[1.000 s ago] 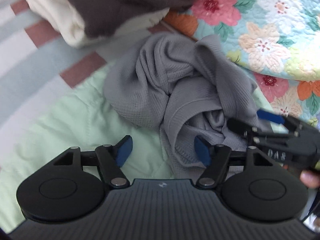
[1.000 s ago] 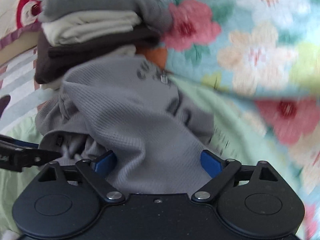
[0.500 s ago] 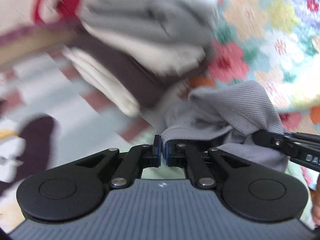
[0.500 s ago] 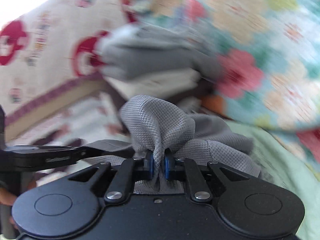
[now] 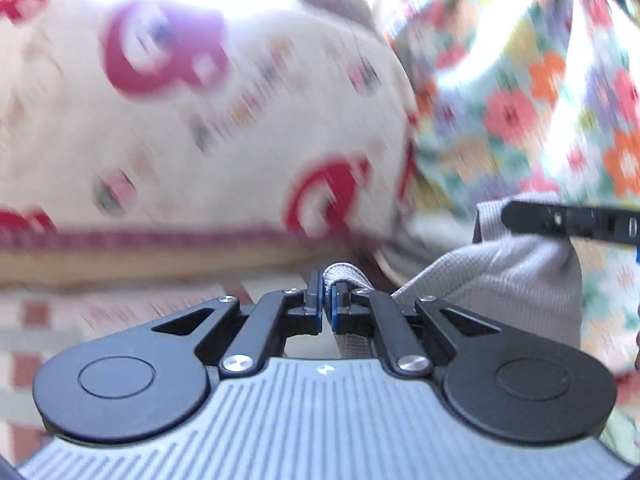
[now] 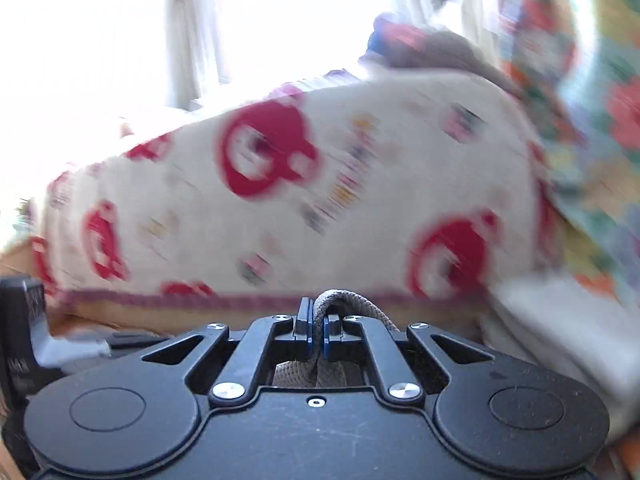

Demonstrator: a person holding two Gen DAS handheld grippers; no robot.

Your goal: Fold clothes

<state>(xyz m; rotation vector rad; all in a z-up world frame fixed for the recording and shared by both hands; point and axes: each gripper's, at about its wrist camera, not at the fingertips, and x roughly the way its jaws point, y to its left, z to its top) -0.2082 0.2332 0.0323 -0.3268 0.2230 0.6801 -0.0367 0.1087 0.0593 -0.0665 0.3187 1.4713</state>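
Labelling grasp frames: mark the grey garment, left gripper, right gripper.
grey garment (image 5: 516,280): left wrist view, bunched waffle fabric right of fingers.
left gripper (image 5: 325,300): left wrist view, between fingertips shut on cloth.
right gripper (image 6: 318,330): right wrist view, between fingertips pinching a fold.

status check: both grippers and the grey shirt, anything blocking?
Left gripper shut on grey shirt. Right gripper shut on a bunched fold of it. Shirt slung between both fingers. Patterned pillow ahead, views blurred; nothing seen blocking.

Cream pillow (image 6: 360,200) with red prints, blurred; floral quilt (image 5: 540,92) beside it; bright window (image 6: 280,20) behind.
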